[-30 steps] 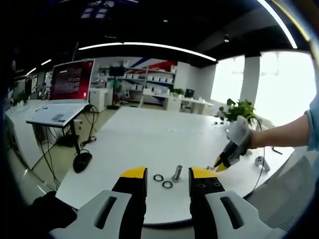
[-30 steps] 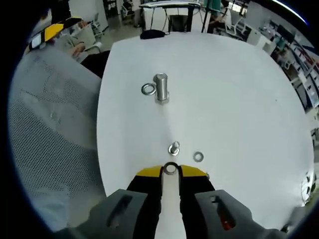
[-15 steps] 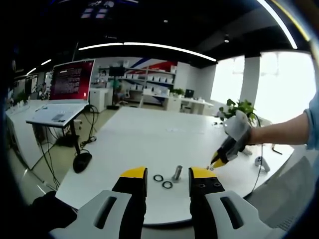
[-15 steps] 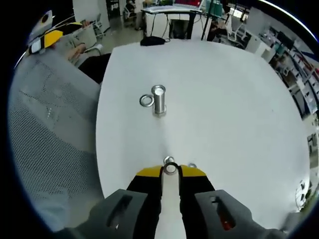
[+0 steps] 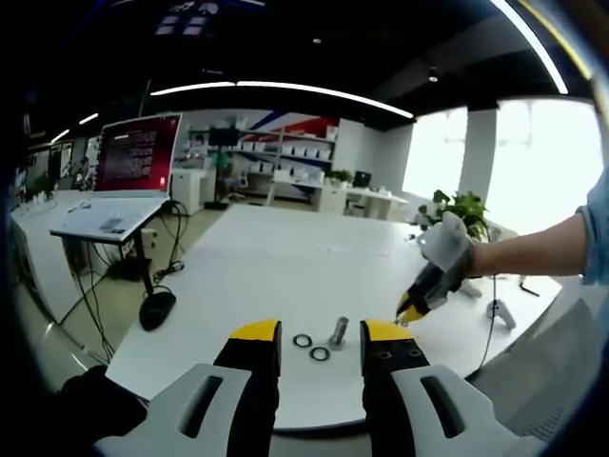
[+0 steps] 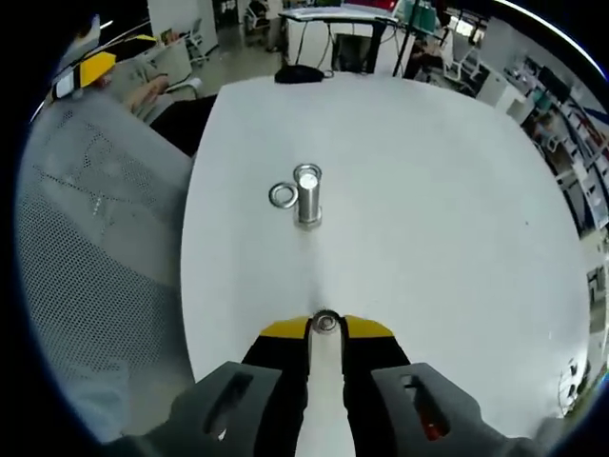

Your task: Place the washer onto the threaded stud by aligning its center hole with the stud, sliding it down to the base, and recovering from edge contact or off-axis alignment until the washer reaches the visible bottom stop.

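Steel is what my left gripper [image 5: 319, 333] looks out on from low at the table [image 5: 257, 257] edge, jaws spread wide and empty: the threaded stud [image 5: 339, 330] upright, two spare washers [image 5: 311, 347] flat beside it, and my right gripper [image 5: 412, 309] hanging above and to its right. Looking along my right gripper [image 6: 325, 327], the jaws are pinched narrow on the washer [image 6: 325, 322], while the threaded stud [image 6: 306, 193] stands well ahead with one ring [image 6: 283, 195] lying against its base, so I judge the pickup done and the aligning and sliding down yet to do.
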`<state>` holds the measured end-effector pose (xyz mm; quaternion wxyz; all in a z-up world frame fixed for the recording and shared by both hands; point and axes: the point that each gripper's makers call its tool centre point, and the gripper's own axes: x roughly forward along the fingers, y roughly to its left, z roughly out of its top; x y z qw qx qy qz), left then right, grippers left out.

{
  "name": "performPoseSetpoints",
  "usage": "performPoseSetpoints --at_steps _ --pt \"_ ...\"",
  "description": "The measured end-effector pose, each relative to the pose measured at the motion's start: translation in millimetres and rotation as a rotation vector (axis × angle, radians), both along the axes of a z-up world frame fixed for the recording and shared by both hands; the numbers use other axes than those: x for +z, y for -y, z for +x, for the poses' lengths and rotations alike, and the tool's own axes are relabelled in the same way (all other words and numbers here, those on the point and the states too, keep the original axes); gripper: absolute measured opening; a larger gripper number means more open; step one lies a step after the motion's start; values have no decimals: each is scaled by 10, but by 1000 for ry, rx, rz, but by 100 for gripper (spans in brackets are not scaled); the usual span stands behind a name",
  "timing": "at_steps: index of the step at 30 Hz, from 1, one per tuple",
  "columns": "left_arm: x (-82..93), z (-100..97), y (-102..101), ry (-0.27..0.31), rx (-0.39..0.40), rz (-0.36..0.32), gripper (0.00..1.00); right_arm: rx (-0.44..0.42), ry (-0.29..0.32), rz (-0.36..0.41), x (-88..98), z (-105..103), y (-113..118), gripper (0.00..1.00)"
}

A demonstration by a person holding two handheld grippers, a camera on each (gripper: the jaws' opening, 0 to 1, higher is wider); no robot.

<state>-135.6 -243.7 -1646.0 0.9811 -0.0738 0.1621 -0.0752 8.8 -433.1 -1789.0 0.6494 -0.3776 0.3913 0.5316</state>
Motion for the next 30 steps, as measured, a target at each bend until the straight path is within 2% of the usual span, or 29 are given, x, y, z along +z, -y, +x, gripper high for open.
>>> performPoseSetpoints --at_steps 2,14,30 --pt "0 -2 0 0 0 0 31 20 9 -18 -24 6 17 13" --pt "-6 -1 -5 -2 3 2 31 17 -8 -33 -96 21 12 13" --pt "-3 1 -11 -1 10 0 31 31 -30 -91 -353 16 27 12"
